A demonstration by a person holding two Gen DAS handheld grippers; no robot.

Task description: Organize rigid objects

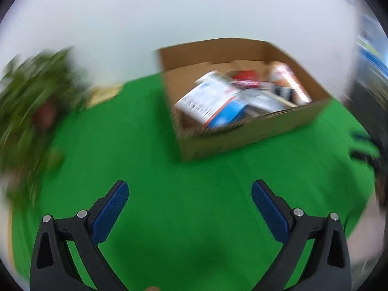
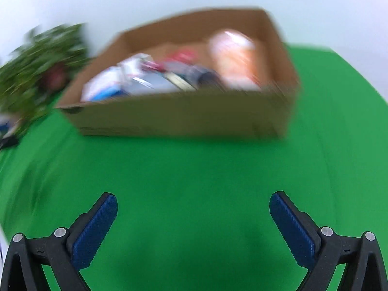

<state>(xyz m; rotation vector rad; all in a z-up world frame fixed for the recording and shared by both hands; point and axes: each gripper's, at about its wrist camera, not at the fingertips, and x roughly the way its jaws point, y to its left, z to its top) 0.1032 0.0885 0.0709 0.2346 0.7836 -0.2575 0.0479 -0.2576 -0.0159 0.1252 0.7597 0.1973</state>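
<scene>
A brown cardboard box [image 1: 245, 138] stands on the green cloth, holding several packaged items. Among them are a white and blue carton [image 1: 213, 99] and an orange and white packet [image 1: 288, 80]. The box also shows in the right wrist view [image 2: 179, 118], with the orange packet [image 2: 237, 60] at its right end. My left gripper [image 1: 190, 189] is open and empty, above bare cloth short of the box. My right gripper [image 2: 194, 201] is open and empty, also short of the box. Both views are blurred by motion.
A leafy green plant [image 1: 31, 92] stands at the left of the cloth, and shows in the right wrist view [image 2: 38, 60]. The green cloth [image 1: 155, 169] covers the table. A white wall lies behind. A dark object [image 1: 371, 152] sits at the right edge.
</scene>
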